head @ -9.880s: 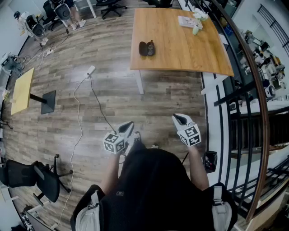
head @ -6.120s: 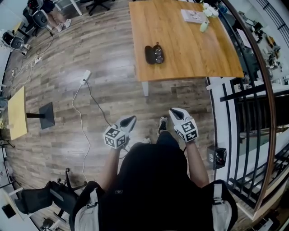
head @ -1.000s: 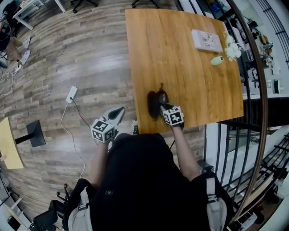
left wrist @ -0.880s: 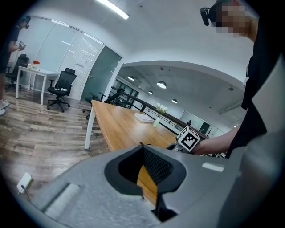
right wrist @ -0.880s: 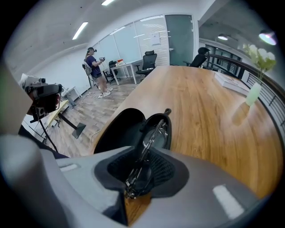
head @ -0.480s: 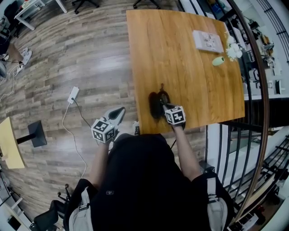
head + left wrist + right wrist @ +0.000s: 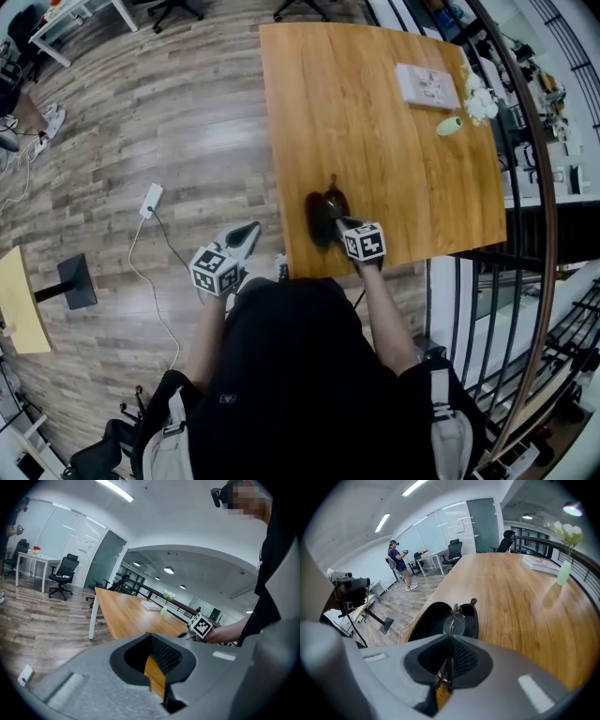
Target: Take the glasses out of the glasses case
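Note:
A dark glasses case [image 7: 318, 219] lies open near the near edge of the wooden table [image 7: 375, 122]. In the right gripper view its lid [image 7: 427, 620] stands left of the base [image 7: 472, 617], with the glasses [image 7: 456, 624] over the base. My right gripper [image 7: 339, 223] is at the case, its jaws shut on the thin metal frame of the glasses [image 7: 449, 665]. My left gripper [image 7: 247, 234] hangs off the table's left side over the floor, shut with nothing in it [image 7: 157, 674].
A book [image 7: 427, 84] and a small vase with white flowers [image 7: 452, 125] stand at the table's far right. A black railing [image 7: 525, 234] runs along the right. A power strip and cable [image 7: 150, 199] lie on the floor. A person [image 7: 396, 559] stands far off.
The person walked up to the table from across the floor. The right gripper came down onto the open case; in the last second it hardly moved. The left gripper stayed low at the side.

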Demonstrator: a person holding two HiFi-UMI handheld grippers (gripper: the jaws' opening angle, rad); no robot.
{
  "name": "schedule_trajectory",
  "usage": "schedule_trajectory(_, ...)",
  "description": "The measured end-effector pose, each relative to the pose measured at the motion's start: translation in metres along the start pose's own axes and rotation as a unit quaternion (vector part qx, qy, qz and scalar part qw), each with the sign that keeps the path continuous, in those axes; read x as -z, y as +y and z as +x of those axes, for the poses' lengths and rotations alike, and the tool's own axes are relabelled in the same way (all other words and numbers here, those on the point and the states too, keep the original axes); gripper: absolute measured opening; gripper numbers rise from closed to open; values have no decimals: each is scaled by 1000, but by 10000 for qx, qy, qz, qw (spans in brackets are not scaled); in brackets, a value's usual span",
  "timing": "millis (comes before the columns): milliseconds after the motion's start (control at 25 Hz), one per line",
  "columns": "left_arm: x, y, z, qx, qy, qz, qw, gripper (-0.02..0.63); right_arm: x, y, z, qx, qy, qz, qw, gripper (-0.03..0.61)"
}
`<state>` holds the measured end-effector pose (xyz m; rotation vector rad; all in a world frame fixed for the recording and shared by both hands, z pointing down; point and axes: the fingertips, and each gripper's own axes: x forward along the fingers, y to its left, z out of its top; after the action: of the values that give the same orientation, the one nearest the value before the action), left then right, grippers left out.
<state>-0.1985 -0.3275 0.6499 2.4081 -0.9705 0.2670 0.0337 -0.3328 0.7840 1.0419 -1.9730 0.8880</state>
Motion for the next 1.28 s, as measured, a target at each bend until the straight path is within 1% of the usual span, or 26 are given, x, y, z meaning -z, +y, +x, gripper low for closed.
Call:
schedule_trajectory(240, -7, -6, 3, 25, 33, -45, 10000, 11, -2, 3, -6, -106, -102, 10, 9999, 23)
schedule_trajectory(480, -3, -10, 3, 88, 29, 27, 10000, 11, -7, 5, -21, -6, -371, -323, 9988, 21)
schedule_trajectory(840, 1, -21, 4, 153, 48, 90, 9998, 11, -3, 8, -40, -22, -553, -449, 9975, 21)
schedule_trajectory(1080, -2, -39, 12, 222, 68, 71, 9997, 11, -2, 4, -58, -30, -645, -554, 9964, 21)
schedule_trajectory(1200, -3, -52, 13, 201, 33, 93, 9997, 11, -3, 6, -69, -99, -884, -760, 9931, 21)
schedule_trajectory(1280, 3, -58, 12, 190, 46, 104, 9998, 11, -3, 10, -75, -123, -1046, -972, 9897, 21)
